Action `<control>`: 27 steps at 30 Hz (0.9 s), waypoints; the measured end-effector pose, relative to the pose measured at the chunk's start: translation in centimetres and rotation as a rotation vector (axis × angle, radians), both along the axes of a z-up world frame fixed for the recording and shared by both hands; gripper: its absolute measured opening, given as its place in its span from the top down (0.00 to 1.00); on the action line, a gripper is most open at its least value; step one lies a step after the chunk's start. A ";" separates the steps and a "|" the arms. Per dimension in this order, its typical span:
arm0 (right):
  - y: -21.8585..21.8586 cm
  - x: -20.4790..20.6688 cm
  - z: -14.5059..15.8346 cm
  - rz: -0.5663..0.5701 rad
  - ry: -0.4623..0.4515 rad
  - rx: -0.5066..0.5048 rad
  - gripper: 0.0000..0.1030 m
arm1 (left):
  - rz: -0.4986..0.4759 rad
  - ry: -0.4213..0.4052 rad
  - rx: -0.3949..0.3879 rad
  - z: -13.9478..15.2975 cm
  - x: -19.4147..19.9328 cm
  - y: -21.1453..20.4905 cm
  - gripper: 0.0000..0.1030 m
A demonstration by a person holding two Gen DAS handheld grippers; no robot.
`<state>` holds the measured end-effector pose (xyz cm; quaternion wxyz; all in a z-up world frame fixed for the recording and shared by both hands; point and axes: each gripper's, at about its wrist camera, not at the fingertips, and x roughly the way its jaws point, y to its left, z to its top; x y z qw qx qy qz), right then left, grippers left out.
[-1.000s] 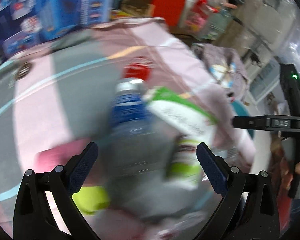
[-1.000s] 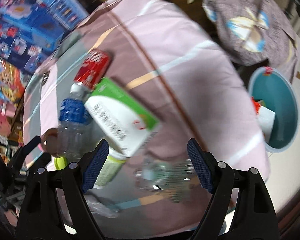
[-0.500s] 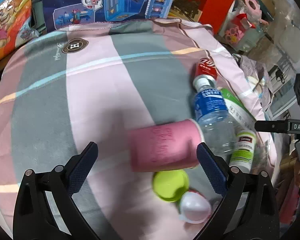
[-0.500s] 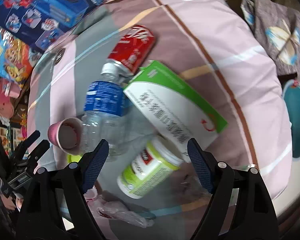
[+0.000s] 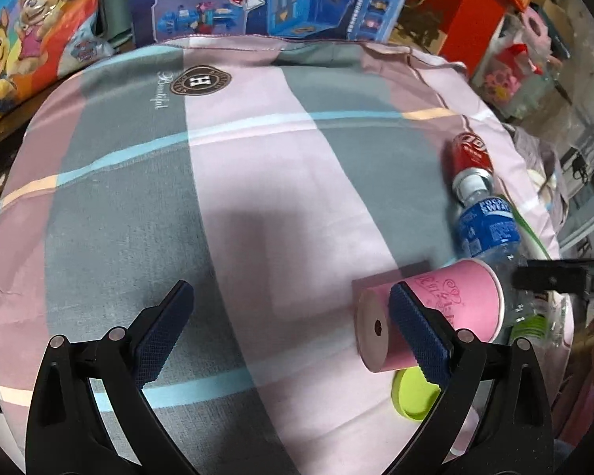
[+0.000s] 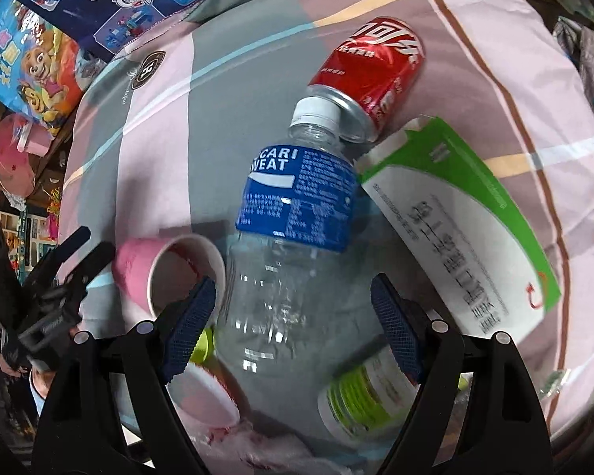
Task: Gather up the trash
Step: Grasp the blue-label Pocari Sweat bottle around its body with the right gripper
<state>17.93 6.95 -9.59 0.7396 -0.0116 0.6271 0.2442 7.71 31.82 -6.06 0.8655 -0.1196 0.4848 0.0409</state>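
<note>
Between your right fingers point(image 6: 396, 336) lies the clear plastic bottle with a blue label point(image 6: 293, 245) on the striped pink and grey cloth point(image 6: 475, 39). Ahead of its cap lies the red soda can point(image 6: 372, 67); right of it the green and white cardboard box point(image 6: 463, 221); left of it the pink paper cup point(image 6: 166, 265), which lies behind your left gripper's right finger point(image 5: 419, 332).

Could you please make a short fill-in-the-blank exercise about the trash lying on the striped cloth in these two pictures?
1. The clear bottle wears a ____ label.
2. The bottle's white cap points toward the red ____.
3. The pink paper cup lies on its ____.
4. The box beside the bottle is white and ____.

Missing words: blue; can; side; green
</note>
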 end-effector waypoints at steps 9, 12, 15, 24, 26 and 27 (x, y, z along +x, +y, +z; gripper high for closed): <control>1.5 0.8 -1.7 0.018 0.013 0.010 0.37 | -0.248 -0.001 0.026 0.1 -1.1 -4.9 0.04; 1.6 0.4 -1.5 0.048 0.000 0.031 0.39 | -0.332 0.009 0.070 0.1 -1.5 -6.8 0.04; 1.2 -0.2 -0.5 0.062 -0.018 0.051 0.39 | -0.400 -0.001 0.088 0.3 -2.0 -8.0 0.04; -2.5 -1.2 2.5 0.019 -0.045 0.097 0.40 | -0.645 0.055 0.189 -1.2 0.9 -11.8 0.04; -3.4 -1.3 2.8 0.001 -0.048 0.100 0.40 | -0.684 0.070 0.215 -2.1 1.4 -12.9 0.04; -3.9 -1.4 2.9 -0.011 -0.048 0.104 0.40 | -0.690 0.070 0.212 -2.3 1.5 -13.2 0.04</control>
